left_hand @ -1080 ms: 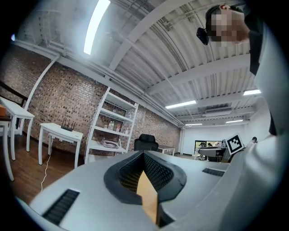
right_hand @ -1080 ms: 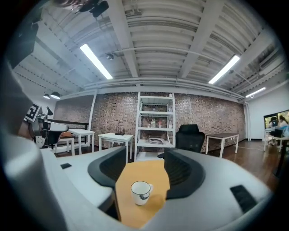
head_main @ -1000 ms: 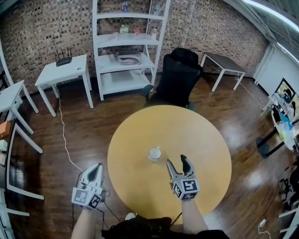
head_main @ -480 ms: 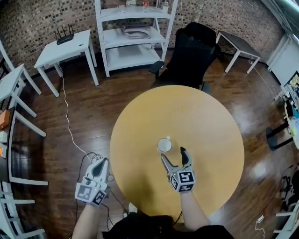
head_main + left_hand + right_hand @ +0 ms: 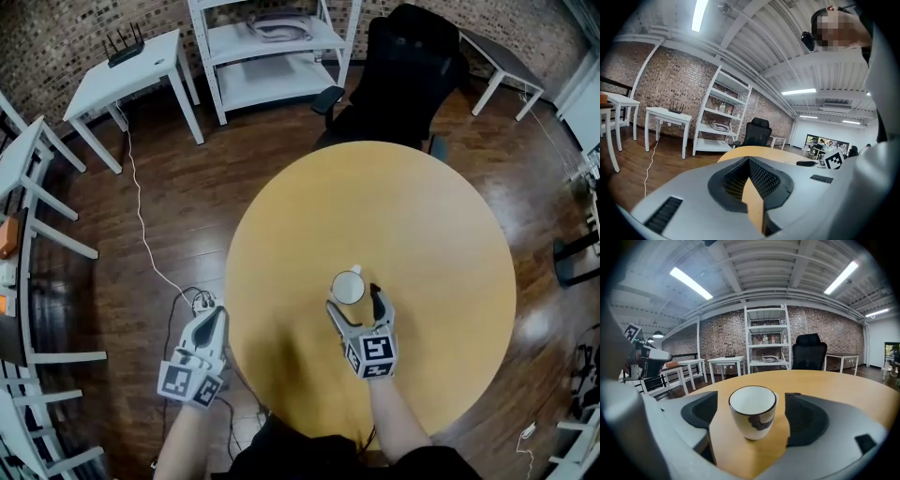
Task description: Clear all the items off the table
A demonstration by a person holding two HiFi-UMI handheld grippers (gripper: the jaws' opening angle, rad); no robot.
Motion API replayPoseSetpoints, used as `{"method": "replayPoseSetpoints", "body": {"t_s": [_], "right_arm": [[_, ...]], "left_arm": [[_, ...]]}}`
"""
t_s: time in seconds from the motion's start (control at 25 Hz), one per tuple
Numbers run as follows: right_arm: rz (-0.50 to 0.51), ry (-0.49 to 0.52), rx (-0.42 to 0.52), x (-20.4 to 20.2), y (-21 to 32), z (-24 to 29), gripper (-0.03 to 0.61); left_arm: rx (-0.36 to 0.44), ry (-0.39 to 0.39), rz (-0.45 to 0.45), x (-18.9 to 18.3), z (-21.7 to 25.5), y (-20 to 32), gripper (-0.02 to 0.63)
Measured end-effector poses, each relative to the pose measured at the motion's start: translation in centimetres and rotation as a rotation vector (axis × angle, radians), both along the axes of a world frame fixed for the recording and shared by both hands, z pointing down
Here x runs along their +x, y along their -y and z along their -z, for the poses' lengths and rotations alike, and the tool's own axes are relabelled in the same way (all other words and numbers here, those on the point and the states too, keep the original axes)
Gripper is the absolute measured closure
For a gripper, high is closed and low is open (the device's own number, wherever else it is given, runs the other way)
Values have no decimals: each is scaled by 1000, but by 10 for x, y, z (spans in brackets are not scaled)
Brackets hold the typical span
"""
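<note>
A white cup (image 5: 348,286) with a dark rim and a brown patch stands upright on the round wooden table (image 5: 422,216). My right gripper (image 5: 353,300) reaches to it from the near side. Its jaws are opening. In the right gripper view the cup (image 5: 753,411) stands between the two dark pads (image 5: 806,418), with a gap on each side and nothing pressing on it. My left gripper (image 5: 216,317) hangs off the table's left edge over the floor. Its jaws are together with nothing in them, as the left gripper view (image 5: 749,161) also shows.
A black office chair (image 5: 403,66) stands at the table's far side. White shelving (image 5: 272,47) and a white side table (image 5: 131,80) line the brick wall. A white cable (image 5: 150,253) runs across the wooden floor to a power strip (image 5: 200,300) near my left gripper.
My right gripper has moved forward to the cup and its jaws have spread wider, so the cup now stands between them. The left gripper has stayed by the table's edge.
</note>
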State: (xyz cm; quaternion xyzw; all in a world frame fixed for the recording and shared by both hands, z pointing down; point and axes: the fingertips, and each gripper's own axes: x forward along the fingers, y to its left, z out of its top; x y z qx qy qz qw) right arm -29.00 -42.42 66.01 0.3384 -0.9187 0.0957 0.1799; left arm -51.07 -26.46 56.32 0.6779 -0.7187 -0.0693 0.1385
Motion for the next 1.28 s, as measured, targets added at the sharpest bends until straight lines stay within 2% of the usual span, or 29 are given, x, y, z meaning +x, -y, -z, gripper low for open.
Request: {"method": "replayPoseSetpoints", "body": {"t_s": [0.04,0.28,0.72,0.84,0.88,1.16,1.28], "right_arm": [[5,0,-5,-2,2,-4,110],[9,14,6,-9,18,-17,110],[-6,61,60,-31,25,-27,110],[7,60,79,-32,31,-29,112],[6,58,82,-32,33,-31,149],[20,32,57,-31,28,-34,158],[16,53,61,-29,25,-22,158]], "left_arm": [[-12,-3,3,0,-5,2,621],[-59,-23,13,2,-29,15,621],[-127,-35,21,-9,-39,-4,621],[-131,-29,16,-4,-42,-2,620],[-129,-28,16,-3,-42,-1,621],[-117,-23,-4,-1,-32,-9,620],[-113,-11,4,-5,-27,-14,620]]}}
